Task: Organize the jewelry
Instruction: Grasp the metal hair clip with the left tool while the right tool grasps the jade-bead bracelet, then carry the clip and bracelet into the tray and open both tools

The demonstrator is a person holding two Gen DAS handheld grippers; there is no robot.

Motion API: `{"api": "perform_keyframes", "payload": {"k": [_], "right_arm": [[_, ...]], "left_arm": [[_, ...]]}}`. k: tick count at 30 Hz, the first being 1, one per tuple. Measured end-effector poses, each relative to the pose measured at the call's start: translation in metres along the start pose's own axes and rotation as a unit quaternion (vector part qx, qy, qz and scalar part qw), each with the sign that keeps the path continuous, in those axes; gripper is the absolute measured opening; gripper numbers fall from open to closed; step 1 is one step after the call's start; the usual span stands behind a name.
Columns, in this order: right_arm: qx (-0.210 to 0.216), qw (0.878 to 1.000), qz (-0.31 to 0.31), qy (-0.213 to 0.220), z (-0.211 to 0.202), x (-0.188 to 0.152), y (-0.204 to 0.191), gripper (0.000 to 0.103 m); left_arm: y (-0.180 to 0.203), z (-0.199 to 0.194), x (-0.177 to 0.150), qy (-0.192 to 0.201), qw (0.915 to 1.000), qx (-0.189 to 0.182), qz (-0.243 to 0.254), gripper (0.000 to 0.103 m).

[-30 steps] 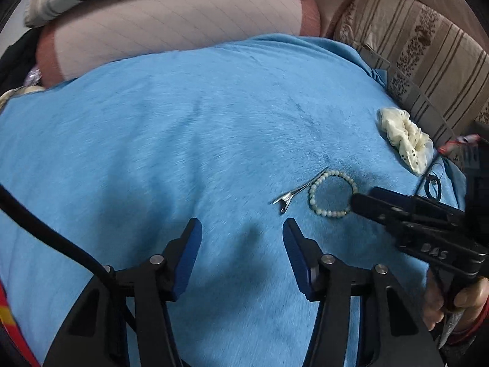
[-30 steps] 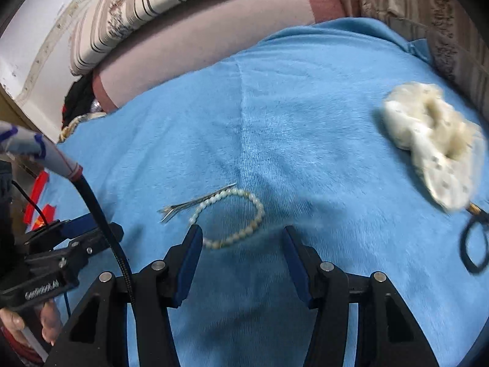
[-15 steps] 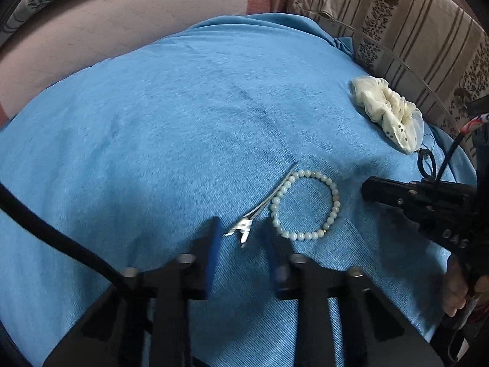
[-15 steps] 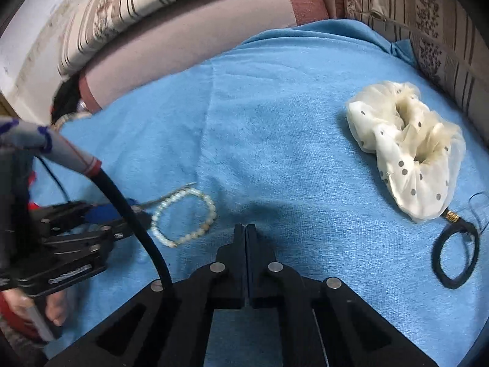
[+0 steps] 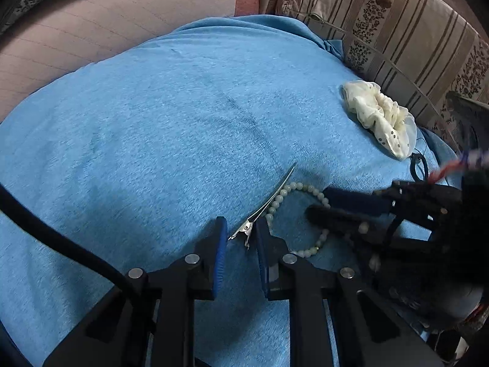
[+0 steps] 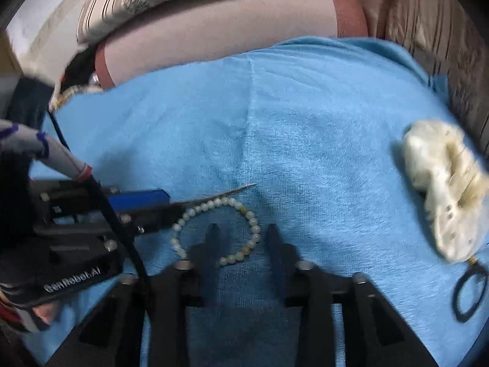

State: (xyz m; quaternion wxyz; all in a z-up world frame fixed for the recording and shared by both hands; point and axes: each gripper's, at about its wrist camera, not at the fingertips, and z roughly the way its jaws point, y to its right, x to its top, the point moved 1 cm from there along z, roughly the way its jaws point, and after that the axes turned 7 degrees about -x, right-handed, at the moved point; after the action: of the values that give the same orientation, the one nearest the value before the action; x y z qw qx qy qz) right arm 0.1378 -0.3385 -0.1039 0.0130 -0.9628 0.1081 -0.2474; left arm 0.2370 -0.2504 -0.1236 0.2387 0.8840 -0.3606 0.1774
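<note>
Surface: blue blanket (image 5: pixel 171 128) over a striped sofa (image 5: pixel 406 30).
Left tool (image 5: pixel 241 232): narrowly spread around the hair clip (image 5: pixel 266 205).
Right tool (image 6: pixel 243 238): spread, straddling the bead bracelet (image 6: pixel 214 205).

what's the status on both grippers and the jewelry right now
Left gripper open, straddling hair clip base. Right gripper open, over bead bracelet. Clip touching bracelet; scrunchie and black hair tie lie apart, to the right.
</note>
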Motion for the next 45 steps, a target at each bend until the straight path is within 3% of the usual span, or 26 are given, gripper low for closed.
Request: {"api": "perform_keyframes", "payload": {"k": [3,10,22,31,39,45], "right_arm": [[-0.001,1.0,0.026,-0.006,-0.008,-0.002,0.013,0.006],[0.007,0.998,0.056,0.013,-0.036,-0.01,0.027,0.006],[0.042,0.997,-0.006,0.064,-0.1,0.007,-0.052,0.006],[0.107,0.986,-0.095,0.089,-0.14,0.006,-0.164,0.006],[0.166,0.966,-0.174,0.096,-0.162,-0.001,-0.275,0.006],[0.206,0.95,-0.216,0.086,-0.163,-0.005,-0.35,0.006]], "left_arm": [[0.0,-0.001,0.001,0.004,0.9998,-0.015,-0.012,0.013],[-0.01,-0.036,-0.01,0.039,0.9985,0.004,-0.037,0.013],[-0.034,-0.151,-0.072,0.101,0.9883,0.067,-0.091,0.013],[-0.082,-0.256,-0.166,0.147,0.964,0.146,-0.167,0.013],[-0.127,-0.341,-0.245,0.174,0.9293,0.229,-0.232,0.013],[-0.165,-0.376,-0.289,0.173,0.9073,0.273,-0.269,0.013]]}}
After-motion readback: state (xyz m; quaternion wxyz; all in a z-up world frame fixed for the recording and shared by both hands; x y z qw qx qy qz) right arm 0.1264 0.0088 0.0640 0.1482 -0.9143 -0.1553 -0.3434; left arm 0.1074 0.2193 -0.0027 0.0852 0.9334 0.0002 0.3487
